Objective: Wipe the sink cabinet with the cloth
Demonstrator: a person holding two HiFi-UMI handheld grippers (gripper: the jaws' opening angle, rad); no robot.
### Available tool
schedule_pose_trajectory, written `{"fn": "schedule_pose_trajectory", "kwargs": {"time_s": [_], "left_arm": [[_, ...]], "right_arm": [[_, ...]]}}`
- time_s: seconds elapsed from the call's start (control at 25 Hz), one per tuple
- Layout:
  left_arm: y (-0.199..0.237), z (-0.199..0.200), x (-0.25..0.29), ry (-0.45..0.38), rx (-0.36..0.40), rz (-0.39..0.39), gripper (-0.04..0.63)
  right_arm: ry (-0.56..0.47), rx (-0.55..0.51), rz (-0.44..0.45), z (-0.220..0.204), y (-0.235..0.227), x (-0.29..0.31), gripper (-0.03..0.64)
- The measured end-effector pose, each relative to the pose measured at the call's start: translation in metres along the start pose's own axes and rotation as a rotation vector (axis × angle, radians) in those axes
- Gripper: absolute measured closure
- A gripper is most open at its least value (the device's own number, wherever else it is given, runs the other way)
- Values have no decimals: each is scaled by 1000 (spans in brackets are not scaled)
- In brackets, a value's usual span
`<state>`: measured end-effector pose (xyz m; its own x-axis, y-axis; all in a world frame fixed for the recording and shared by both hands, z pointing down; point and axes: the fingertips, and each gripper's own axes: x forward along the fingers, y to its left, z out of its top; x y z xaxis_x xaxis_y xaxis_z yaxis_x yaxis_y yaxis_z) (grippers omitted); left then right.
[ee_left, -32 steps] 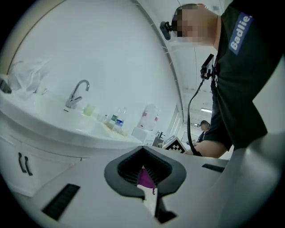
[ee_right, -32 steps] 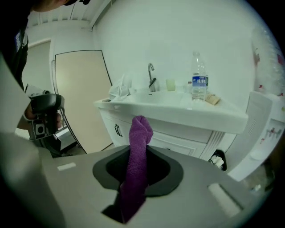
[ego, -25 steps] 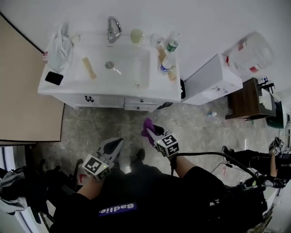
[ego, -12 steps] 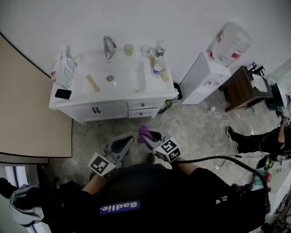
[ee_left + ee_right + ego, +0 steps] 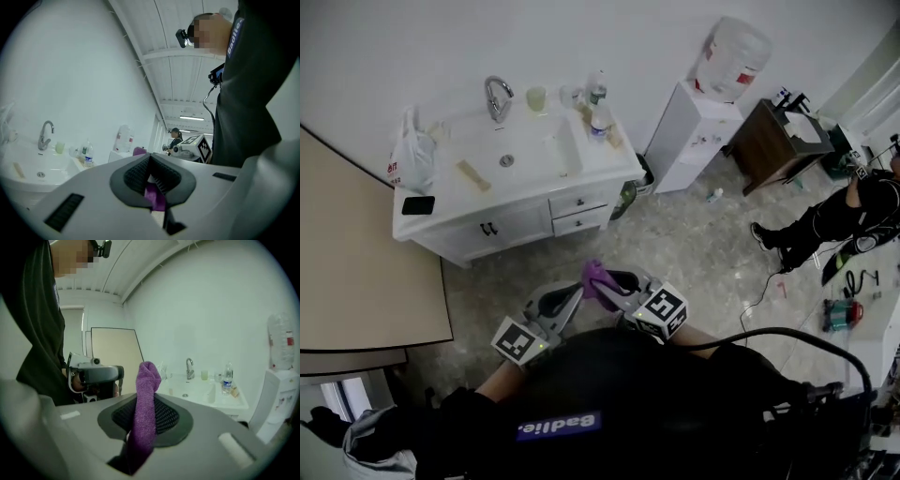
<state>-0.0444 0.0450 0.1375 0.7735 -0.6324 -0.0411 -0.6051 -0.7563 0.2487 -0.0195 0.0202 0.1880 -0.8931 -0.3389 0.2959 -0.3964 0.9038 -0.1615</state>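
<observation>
The cloth (image 5: 149, 380): where do we have it?
– Pinched in our right gripper (image 5: 617, 281). Its jaws are clamped on the purple fabric, and a rolled end stands up past the tips. We'd guess it sticks out like that so the wad, not the plastic, meets the surface.

And our left gripper (image 5: 150, 157)?
– Its jaws are drawn together at the tips. A purple sliver shows low in the gap, and we can't tell what it is.

Why are both tucked in at our chest?
– Probably because we're standing well back from the sink cabinet (image 5: 520, 220), with open floor between us and it. No wiping can begin from here.

What's in the basin (image 5: 539, 150)?
– A tan strip (image 5: 472, 175) lies toward its left side, and we see little else in it. On the counter behind stand a pale cup (image 5: 536, 97) and some bottles (image 5: 599, 114), but we can't see what they hold. A white bag (image 5: 411, 155) slumps at the left end, with a dark phone (image 5: 418, 204) beside it.
</observation>
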Motion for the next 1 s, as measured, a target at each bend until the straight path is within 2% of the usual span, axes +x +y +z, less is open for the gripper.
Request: {"fn": "schedule_pose_trajectory", "kwargs": {"time_s": [0.12, 0.36, 0.52, 1.0], "left_arm": [[-8, 4, 8, 18, 43, 6, 604], [-27, 9, 48, 46, 92, 22, 604], [-38, 4, 69, 74, 80, 20, 604], [-44, -9, 83, 97, 77, 46, 604]], "right_arm": [[-59, -30, 10, 13, 2, -16, 545], [-99, -40, 6, 18, -22, -60, 545], [-117, -8, 2, 8, -32, -79, 545], [-127, 28, -25, -11, -54, -95, 545]]}}
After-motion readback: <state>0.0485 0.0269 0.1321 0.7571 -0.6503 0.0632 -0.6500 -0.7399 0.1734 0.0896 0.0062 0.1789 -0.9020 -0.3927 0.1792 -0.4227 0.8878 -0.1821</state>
